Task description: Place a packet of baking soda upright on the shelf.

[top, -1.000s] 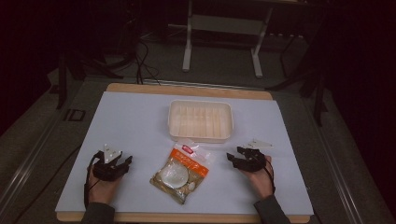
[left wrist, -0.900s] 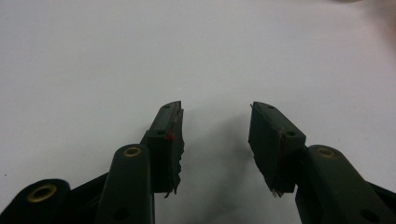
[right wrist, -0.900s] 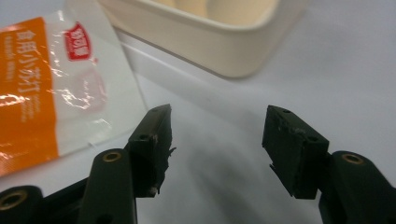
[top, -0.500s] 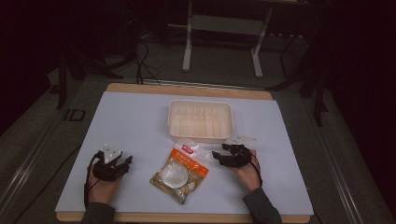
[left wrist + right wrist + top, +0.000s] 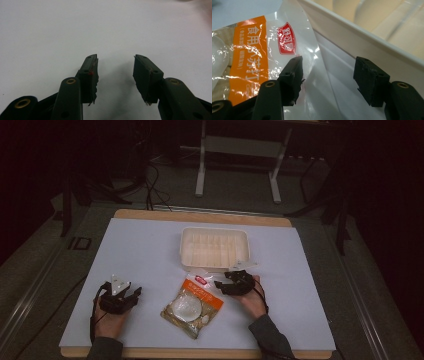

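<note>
A clear bag with an orange label [image 5: 192, 304] lies on the white table top, just in front of a white plastic tray [image 5: 186, 251]. My right gripper [image 5: 218, 284] stands open at the bag's top right corner, between bag and tray. In the right gripper view the bag [image 5: 249, 57] lies under the left jaw, its clear top edge spans the open gap of my right gripper [image 5: 327, 72], and the tray's wall [image 5: 372, 47] runs past the right jaw. My left gripper [image 5: 136, 293] rests open at the front left, apart from the bag. Nothing lies between the jaws of my left gripper [image 5: 115, 66].
The white sheet [image 5: 140, 250] covers a wooden table, whose front edge [image 5: 200, 353] runs just below both hands. Dark floor, cables and a metal stand [image 5: 202, 165] lie beyond the far edge.
My right gripper has moved left, from the front right of the table to the bag's top corner beside the tray. The left gripper has stayed in place.
</note>
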`<state>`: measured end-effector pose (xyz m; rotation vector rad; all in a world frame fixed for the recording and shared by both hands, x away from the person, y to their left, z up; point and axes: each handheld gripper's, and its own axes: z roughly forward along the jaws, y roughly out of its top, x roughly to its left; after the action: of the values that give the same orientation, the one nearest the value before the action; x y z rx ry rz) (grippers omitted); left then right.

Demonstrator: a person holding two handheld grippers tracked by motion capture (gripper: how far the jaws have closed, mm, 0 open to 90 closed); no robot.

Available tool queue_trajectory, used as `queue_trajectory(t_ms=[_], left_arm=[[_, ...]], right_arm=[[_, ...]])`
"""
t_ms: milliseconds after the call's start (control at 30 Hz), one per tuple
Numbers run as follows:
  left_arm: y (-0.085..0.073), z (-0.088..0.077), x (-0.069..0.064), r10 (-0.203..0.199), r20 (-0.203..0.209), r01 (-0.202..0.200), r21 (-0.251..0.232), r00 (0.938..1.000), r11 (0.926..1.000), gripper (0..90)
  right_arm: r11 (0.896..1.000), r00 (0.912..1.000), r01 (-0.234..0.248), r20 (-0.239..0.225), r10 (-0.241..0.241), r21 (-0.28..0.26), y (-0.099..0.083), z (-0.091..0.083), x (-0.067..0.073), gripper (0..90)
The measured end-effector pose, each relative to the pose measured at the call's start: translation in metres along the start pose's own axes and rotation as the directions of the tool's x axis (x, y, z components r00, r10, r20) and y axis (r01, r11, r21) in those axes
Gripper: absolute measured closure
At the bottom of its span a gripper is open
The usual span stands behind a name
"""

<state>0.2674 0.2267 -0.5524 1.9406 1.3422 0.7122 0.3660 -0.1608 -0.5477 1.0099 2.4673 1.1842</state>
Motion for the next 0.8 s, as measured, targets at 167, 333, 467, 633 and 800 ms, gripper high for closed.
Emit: queue_trajectory(t_ms=[167,333,467,633,800], left_arm=[[0.000,0.000,0.000,0.000,-0.002,0.000,-0.003,1.0000,1.0000,54.4],[0.000,0.000,0.000,0.000,-0.003,0.000,-0.004,1.0000,1.0000,54.4],[0.000,0.000,0.000,0.000,-0.003,0.000,-0.004,1.0000,1.0000,54.4],[0.000,0.000,-0.001,0.002,-0.004,-0.002,-0.004,1.0000,1.0000,54.4],[0.000,0.000,-0.001,0.006,-0.004,-0.006,-0.004,1.0000,1.0000,54.4]], right_arm=[[1.000,0.9998,0.005,-0.021,-0.005,0.003,0.005,0.007,0.003,40.1],[1.000,0.9991,0.019,-0.039,-0.018,0.006,0.008,0.015,0.007,40.8],[1.000,0.9983,0.022,-0.053,-0.022,0.008,0.010,0.019,0.009,41.2],[1.000,0.9973,0.007,-0.073,-0.007,-0.003,0.011,0.022,0.011,41.3],[1.000,0.9945,-0.002,-0.105,0.001,-0.008,0.011,0.024,0.016,42.3]])
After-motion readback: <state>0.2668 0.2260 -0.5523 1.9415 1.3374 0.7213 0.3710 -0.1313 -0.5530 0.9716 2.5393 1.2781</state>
